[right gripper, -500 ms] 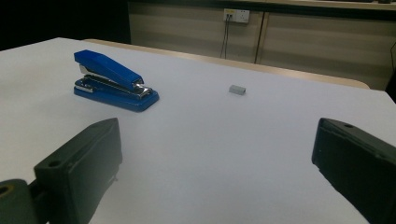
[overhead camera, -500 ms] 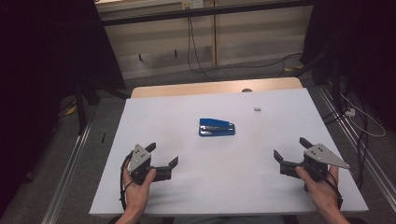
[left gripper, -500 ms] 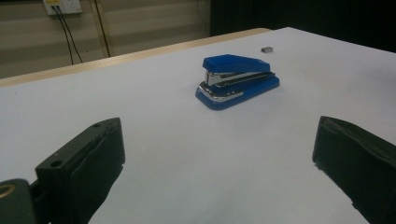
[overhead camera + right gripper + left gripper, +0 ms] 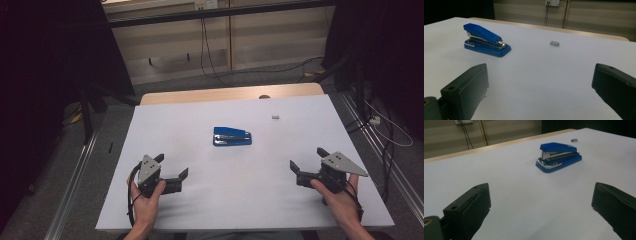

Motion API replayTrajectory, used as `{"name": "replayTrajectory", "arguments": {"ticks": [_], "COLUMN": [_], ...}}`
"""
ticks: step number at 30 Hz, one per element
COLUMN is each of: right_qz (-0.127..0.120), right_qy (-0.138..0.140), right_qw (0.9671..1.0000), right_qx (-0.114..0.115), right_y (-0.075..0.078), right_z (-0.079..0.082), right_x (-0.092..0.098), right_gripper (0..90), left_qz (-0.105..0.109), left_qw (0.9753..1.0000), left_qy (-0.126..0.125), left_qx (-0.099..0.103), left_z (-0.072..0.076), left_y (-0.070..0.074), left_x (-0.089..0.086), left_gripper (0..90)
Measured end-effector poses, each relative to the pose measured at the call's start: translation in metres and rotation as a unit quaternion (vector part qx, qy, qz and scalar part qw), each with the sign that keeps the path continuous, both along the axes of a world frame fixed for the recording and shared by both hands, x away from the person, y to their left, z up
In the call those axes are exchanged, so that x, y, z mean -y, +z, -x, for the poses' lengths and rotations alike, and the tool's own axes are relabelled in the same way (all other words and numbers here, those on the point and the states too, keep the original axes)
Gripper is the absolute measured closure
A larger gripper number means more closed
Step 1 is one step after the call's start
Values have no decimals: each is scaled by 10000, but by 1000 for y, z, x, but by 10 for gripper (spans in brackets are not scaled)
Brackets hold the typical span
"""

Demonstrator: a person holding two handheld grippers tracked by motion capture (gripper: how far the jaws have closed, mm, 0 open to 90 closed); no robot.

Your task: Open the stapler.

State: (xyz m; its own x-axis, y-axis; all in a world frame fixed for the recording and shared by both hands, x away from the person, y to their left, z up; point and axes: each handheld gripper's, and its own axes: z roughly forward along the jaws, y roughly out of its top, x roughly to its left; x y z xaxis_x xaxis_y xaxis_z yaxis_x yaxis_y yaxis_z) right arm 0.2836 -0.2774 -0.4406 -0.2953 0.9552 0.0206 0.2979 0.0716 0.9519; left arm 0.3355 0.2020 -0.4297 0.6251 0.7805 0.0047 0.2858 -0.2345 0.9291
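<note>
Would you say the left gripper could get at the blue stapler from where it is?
Probably yes: the left gripper is open, and bare white table lies between it and the stapler.

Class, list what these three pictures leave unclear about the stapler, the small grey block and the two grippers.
- Small grey block: too small in the high view, and soft in the right gripper view, to say what it is; perhaps a strip of staples.
- Blue stapler: whether it is loaded is hidden under its top arm.
- Left gripper and right gripper: jaw bases are cut off by the bottom edges of their own views.
</note>
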Motion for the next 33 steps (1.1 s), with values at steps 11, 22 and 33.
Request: {"name": "replayTrajectory", "arguments": {"ticks": [11, 22, 33], "right_qz": [271, 153, 154], "right_qy": [205, 660, 1359], "right_qw": [9994, 9977, 9904], "right_qx": [-41, -29, -178], "right_y": [-2, 0, 1], "right_z": [-1, -4, -11], "right_x": [-4, -24, -45], "right_gripper": [17, 36, 29], "left_qz": [9, -106, -52], "left_qw": [9999, 9999, 9992], "left_qy": [-108, -131, -315], "left_qx": [-61, 11, -220], "left_z": [-1, -6, -11], "left_y": [1, 2, 0], "left_x": [-1, -1, 8], "left_gripper": [36, 61, 43]}}
